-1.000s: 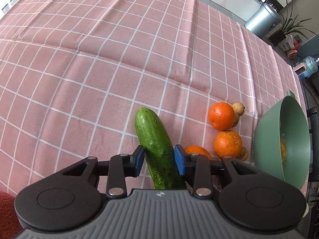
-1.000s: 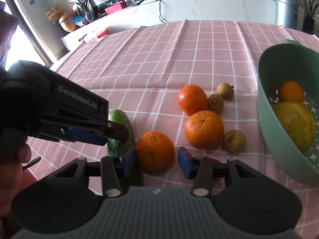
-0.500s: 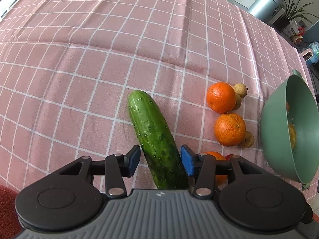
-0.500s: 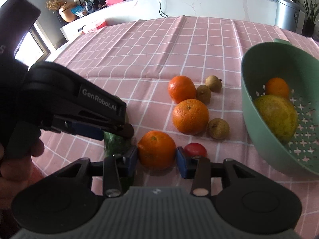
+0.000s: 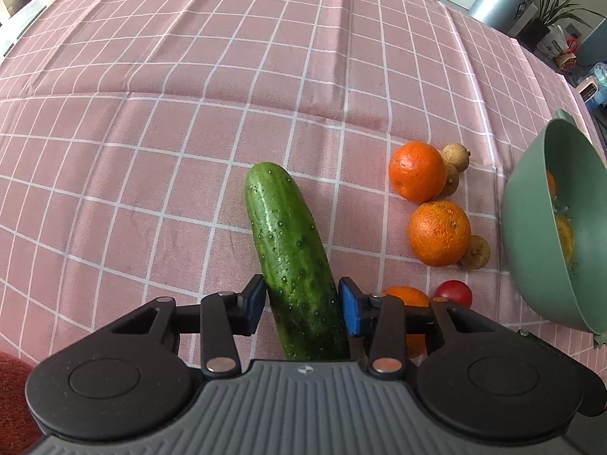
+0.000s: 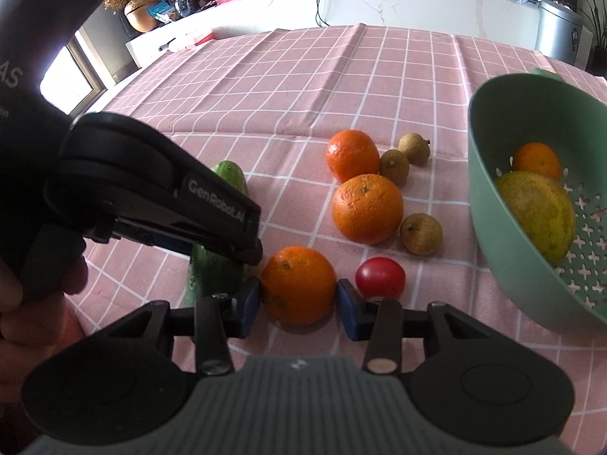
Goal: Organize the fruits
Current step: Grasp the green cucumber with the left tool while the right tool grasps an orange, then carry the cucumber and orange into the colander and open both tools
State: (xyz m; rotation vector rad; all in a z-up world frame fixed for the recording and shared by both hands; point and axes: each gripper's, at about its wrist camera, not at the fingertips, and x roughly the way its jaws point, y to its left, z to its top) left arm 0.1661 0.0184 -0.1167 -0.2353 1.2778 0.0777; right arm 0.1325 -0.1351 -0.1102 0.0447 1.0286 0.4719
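Left gripper [image 5: 301,305]: blue pads either side of the cucumber [image 5: 292,258], which lies on the pink checked tablecloth [image 5: 170,121]. The jaws spread half a second back and have just been closing again; both pads now sit against the cucumber's flanks, though whether they press is hard to tell. A second ago the cucumber's far tip lay closer to the pads.

Right gripper [image 6: 299,305]: pads flank the nearest orange [image 6: 297,284], closed in on its sides; a second ago there was a clear gap at the right pad.

Just beyond its right pad: a red tomato [image 6: 380,276], which a second ago was hidden behind that pad.

Further out: a large orange [image 6: 367,208], a brown longan [image 6: 421,234] just beside it, then another orange [image 6: 352,155] and two more longans [image 6: 394,167], all placed as before.

To the far right: the green colander [image 6: 489,174], tilted, holding a yellow-green fruit [image 6: 538,214] and a small orange [image 6: 537,160].
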